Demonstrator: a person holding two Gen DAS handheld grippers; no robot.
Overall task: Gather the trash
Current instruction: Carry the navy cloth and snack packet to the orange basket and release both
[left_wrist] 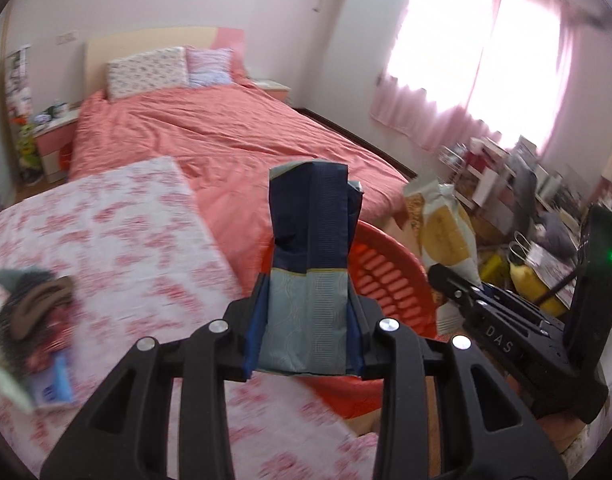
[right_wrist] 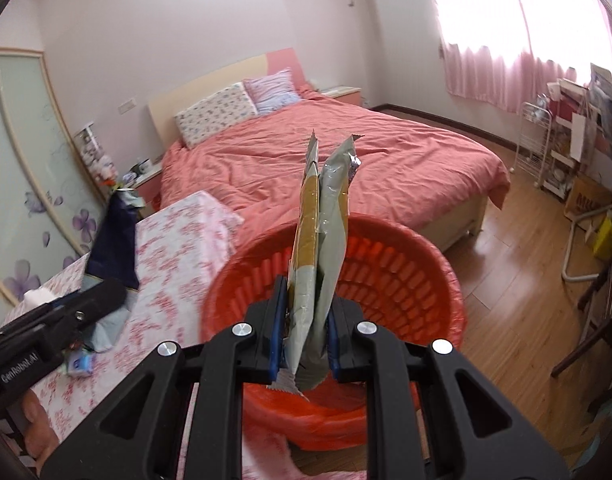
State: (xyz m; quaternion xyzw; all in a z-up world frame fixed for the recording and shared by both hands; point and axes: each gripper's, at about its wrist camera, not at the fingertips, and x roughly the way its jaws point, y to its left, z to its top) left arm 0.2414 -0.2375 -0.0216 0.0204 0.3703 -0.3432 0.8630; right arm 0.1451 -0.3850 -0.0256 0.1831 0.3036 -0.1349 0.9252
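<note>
Grippers, two, each clamped on one piece of trash. Right gripper [right_wrist: 306, 344]: fingers pinched nearly together on a folded yellow-and-grey snack bag [right_wrist: 320, 248], long axis running up and away from the pads. This bag hangs directly over the mouth of the red basket [right_wrist: 434, 264], so the right hand looks the nearer to a drop. Left gripper [left_wrist: 306, 338]: fingers closed to a moderate gap on a navy-and-pale-blue packet [left_wrist: 310, 256], long axis likewise upright. It sits over the edge of the floral-covered table [left_wrist: 105, 224], with the basket just beyond and to its right.

Baskets: one, on the wood floor beside the table.
Leftovers on the table, left side: a small blurred heap [left_wrist: 33, 316], count not readable.
Bed [left_wrist: 225, 136]: one, well beyond, two pillows.
</note>
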